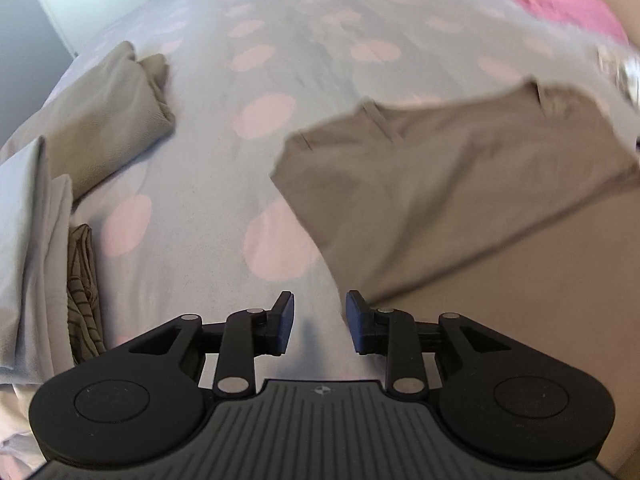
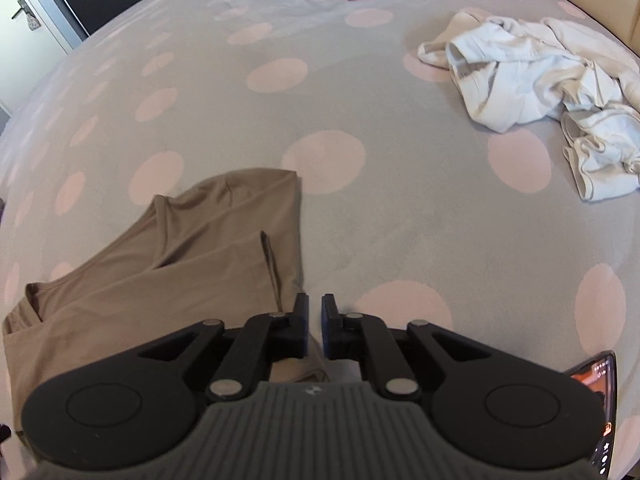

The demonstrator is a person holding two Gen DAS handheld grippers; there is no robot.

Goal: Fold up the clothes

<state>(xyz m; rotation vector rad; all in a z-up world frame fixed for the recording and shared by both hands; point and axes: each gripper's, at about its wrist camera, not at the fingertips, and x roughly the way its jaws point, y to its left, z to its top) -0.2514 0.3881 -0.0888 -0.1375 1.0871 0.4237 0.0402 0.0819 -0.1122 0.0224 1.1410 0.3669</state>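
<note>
tan shirt point(image 1: 460, 184) motion-blurred, phone point(image 2: 600, 412) mostly hidden

Our left tool point(image 1: 319, 322) and right tool point(image 2: 314, 326) look alike: black linkage arms, silver pivot pins, blue finger pads point(image 1: 285, 320), round black hubs, and a ribbed grey housing.

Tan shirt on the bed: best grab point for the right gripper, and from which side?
Judging by its pose, take the tan shirt at its right-hand edge, near the lower corner just ahead of the right gripper. Come in low from the right, over bare bedspread: that edge lies straight and exposed, nothing beside it.
</note>
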